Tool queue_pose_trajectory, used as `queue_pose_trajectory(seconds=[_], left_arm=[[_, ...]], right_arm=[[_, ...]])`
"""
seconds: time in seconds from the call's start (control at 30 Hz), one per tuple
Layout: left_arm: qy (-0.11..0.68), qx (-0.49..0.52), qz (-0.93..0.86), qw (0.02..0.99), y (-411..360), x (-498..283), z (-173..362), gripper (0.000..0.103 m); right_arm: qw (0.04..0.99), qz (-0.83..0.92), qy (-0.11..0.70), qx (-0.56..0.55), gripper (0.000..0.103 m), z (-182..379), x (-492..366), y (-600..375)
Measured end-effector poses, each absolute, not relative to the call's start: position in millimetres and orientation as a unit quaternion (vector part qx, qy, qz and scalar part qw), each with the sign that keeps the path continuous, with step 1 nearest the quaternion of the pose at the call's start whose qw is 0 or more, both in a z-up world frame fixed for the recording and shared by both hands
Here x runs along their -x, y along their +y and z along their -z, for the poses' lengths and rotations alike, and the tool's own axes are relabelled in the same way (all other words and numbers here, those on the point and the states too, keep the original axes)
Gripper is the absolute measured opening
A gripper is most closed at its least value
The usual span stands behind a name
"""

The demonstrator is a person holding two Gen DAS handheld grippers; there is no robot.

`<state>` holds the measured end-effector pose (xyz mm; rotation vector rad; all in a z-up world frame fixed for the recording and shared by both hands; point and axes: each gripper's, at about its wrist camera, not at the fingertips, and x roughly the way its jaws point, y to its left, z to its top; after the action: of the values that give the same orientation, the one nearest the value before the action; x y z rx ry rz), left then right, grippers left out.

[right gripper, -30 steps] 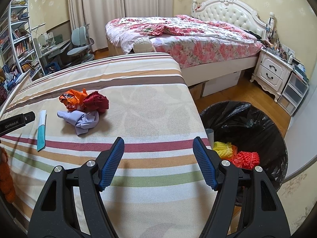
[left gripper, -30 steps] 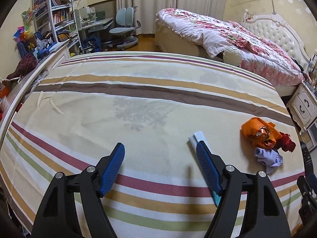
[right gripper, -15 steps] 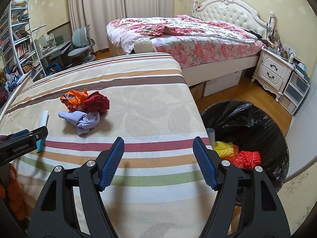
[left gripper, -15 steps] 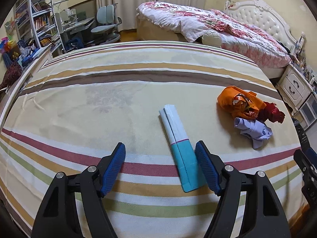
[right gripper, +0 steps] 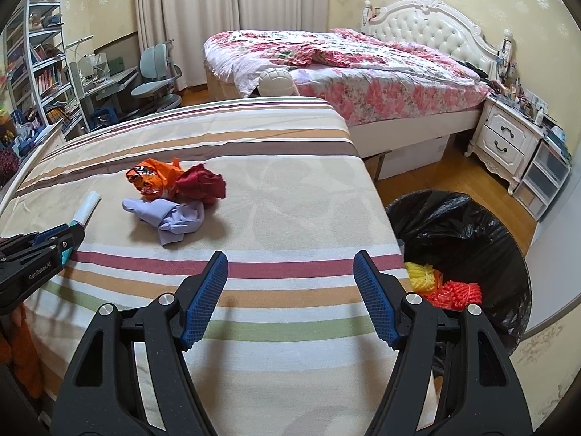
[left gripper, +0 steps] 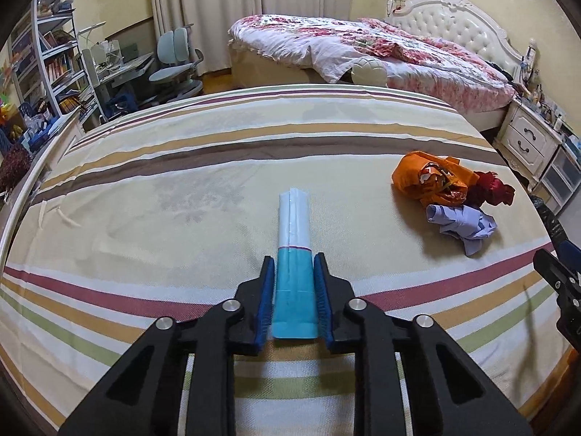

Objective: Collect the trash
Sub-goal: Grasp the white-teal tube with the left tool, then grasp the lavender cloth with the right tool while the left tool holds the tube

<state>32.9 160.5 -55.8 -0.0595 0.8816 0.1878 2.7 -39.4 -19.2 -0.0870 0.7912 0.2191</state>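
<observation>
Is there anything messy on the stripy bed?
Yes. Three crumpled scraps lie bunched together on the striped bedcover: an orange wrapper, a red wad and a lilac paper. The left gripper pinches a blue-and-white packet.

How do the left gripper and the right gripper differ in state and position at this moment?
The left gripper is shut on the flat white-and-teal packet; the right gripper is open and holds nothing. The left works low at the striped bedspread; the right hangs above the bed's edge, near the black-lined trash bin. Both have blue ribbed pads on black frames.
</observation>
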Motion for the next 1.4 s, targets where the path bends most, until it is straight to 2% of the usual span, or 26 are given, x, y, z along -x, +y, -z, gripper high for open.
queue_pose_trajectory(seconds=[0.93,1.0,1.03,1.4], left_arm=[[0.412,0.052,-0.115,0.903,206,-15,53,0.020],[0.412,0.051,-0.113,0.903,206,-15,53,0.020],[0.411,0.050,-0.113,0.903,206,-15,53,0.020],[0.406,0.052,-0.109,0.906,204,-10,50,0.020]], right_arm=[[0.893,-0.178,0.402,0.097,0.071,23,-27,58],[0.891,-0.178,0.403,0.105,0.068,24,-26,61],[0.891,-0.178,0.403,0.109,0.060,25,-25,63],[0.894,-0.185,0.396,0.103,0.059,21,2,57]])
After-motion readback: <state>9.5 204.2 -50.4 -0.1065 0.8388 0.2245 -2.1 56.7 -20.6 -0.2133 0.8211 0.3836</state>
